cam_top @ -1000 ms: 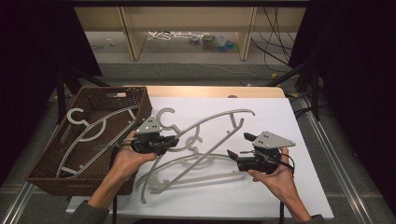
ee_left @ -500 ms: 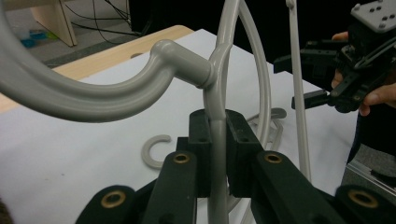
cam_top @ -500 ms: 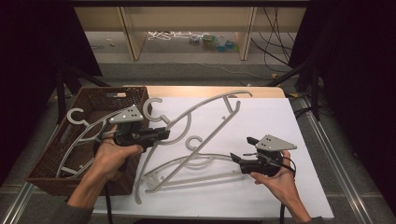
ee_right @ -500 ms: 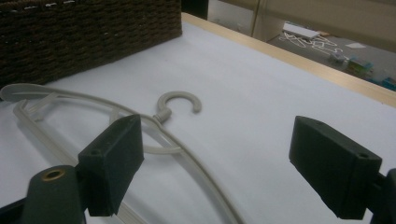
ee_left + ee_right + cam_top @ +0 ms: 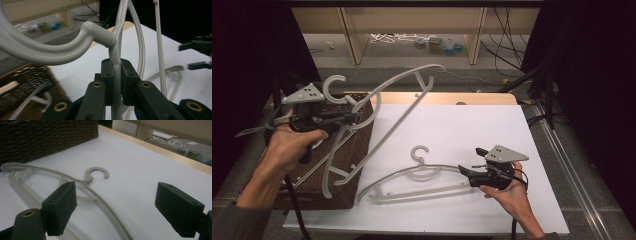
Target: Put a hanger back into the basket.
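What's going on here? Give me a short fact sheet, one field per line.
Left gripper: shut on the raised hanger
Raised hanger: grey plastic, held in the air over the basket's edge
Right gripper: open, by the flat hanger
Flat hanger: lying on the white table sheet
Basket: dark wicker, at table's left
Table sheet: white

From where I stand, no writing, label, brand, number or sign can be read anywhere on the table or the things around it.
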`<state>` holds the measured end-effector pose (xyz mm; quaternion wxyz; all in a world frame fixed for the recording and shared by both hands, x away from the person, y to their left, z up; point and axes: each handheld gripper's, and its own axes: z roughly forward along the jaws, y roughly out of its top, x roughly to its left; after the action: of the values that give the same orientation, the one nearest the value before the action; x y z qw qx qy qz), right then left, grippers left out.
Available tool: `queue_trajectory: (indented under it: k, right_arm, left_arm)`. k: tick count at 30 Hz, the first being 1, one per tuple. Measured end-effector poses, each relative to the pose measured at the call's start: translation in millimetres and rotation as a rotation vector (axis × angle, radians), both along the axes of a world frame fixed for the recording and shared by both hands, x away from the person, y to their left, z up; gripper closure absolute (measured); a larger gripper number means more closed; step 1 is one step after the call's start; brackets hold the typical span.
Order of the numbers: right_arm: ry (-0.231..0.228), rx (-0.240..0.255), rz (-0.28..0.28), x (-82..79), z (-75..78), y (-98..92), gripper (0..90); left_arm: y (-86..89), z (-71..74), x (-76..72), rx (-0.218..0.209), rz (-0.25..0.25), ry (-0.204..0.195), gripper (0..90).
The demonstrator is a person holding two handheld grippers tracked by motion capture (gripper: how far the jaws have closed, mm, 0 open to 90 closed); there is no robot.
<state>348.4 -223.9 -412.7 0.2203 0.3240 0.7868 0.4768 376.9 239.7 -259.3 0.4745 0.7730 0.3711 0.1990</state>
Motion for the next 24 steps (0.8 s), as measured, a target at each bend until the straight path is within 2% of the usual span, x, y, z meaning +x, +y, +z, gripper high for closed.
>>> queue_trajectory:
  k: [1,2,3,5,7,10,12,13,14,15,16,17,19,21,22,23,24]
  right_arm:
    - [0.005,-0.006,0.005,-0.4,-0.1,-0.3,18.7]
    - [0.007,-0.007,0.002,-0.4,-0.5,-0.3,18.7]
    - [0.017,-0.019,-0.003,-0.9,0.2,-0.9,18.6]
    - [0.002,0.002,-0.002,0.7,-1.9,0.6,18.5]
    - [0.013,-0.007,0.002,0.2,-2.3,0.1,18.5]
    - [0.016,-0.006,0.002,0.6,-2.9,0.7,18.1]
    - [0.012,-0.008,0.004,0.3,-3.3,1.1,18.1]
    - [0.012,-0.008,0.006,0.2,-3.5,1.0,18.1]
    - [0.012,-0.009,0.005,0.3,-3.4,1.0,18.1]
    - [0.014,-0.007,0.005,0.3,-3.3,1.1,18.1]
    - [0.015,-0.006,0.006,0.4,-3.3,1.1,18.1]
    - [0.019,-0.013,0.004,0.0,-3.2,0.8,18.1]
    - [0.019,-0.007,0.007,0.6,-4.8,0.9,18.2]
    - [0.022,-0.009,0.002,1.2,-5.1,1.1,18.1]
    - [0.021,-0.009,0.003,1.2,-5.1,1.2,18.1]
    - [0.023,-0.012,0.008,1.1,-5.3,1.1,18.2]
    - [0.02,-0.014,0.009,0.9,-5.6,0.9,18.2]
  left_arm:
    - [12.6,1.0,4.4,0.005,0.035,-0.002,82.4]
    - [12.6,1.0,4.4,0.005,0.035,-0.002,82.4]
    - [23.7,0.9,7.9,0.025,0.071,-0.001,82.4]
    - [33.8,-0.6,11.5,0.045,0.096,0.0,82.4]
    - [42.9,-3.0,15.2,0.053,0.124,0.006,82.4]
    - [50.3,-6.8,18.4,0.049,0.148,0.024,82.4]
    - [61.8,-11.8,24.0,0.088,0.185,0.022,82.4]
    - [61.8,-11.8,24.0,0.088,0.185,0.022,82.4]
    - [70.9,-15.3,27.7,0.114,0.2,0.026,82.4]
    - [70.9,-15.3,27.7,0.114,0.2,0.026,82.4]
    - [76.7,-19.8,31.0,0.116,0.23,0.022,82.4]
    - [79.8,-21.5,32.3,0.13,0.239,0.019,82.4]
    - [82.2,-23.7,33.8,0.131,0.251,0.015,82.3]
    - [91.7,-28.4,37.4,0.161,0.274,0.017,82.3]
    - [93.2,-30.5,38.6,0.154,0.284,0.012,82.4]
    - [97.2,-31.2,39.3,0.184,0.277,0.008,82.4]
    - [99.0,-33.1,40.2,0.184,0.288,0.005,82.4]
